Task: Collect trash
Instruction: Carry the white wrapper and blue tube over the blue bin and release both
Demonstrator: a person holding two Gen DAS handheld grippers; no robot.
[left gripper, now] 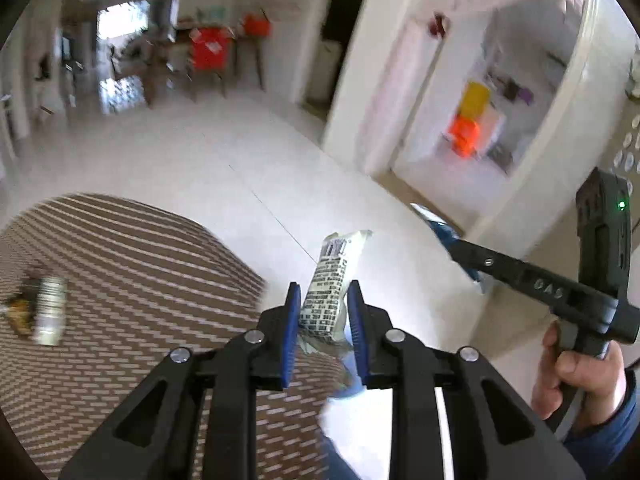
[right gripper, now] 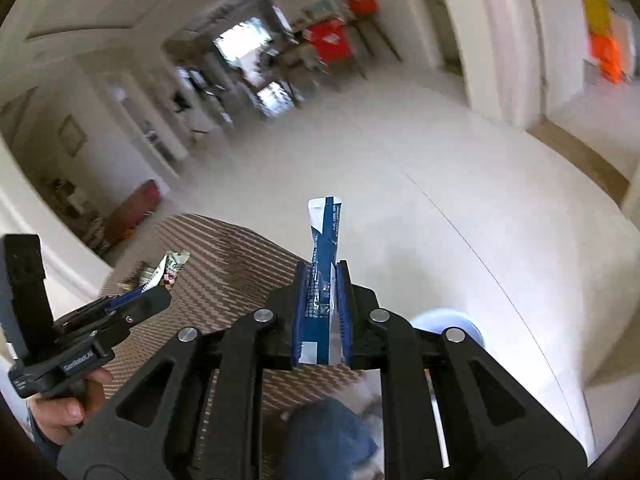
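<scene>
My left gripper [left gripper: 323, 294] is shut on a white wrapper with black print [left gripper: 326, 288], held up above the striped rug [left gripper: 140, 248]. My right gripper [right gripper: 322, 272] is shut on a blue and white wrapper [right gripper: 324, 248], also held in the air. The right gripper also shows at the right of the left wrist view [left gripper: 450, 240], with the blue wrapper [left gripper: 436, 222] at its tip. The left gripper shows at the left of the right wrist view [right gripper: 154, 286] with the white wrapper [right gripper: 172, 266]. A can [left gripper: 50, 310] and crumpled brown trash [left gripper: 18, 312] lie on the rug at far left.
White tiled floor [left gripper: 240, 152] stretches ahead to a table with red items [left gripper: 210, 46]. A white wall and doorway [left gripper: 460, 92] stand at right. A pale blue round object [right gripper: 444, 322] sits on the floor under my right gripper. The person's blue-clad leg [right gripper: 328, 436] is below.
</scene>
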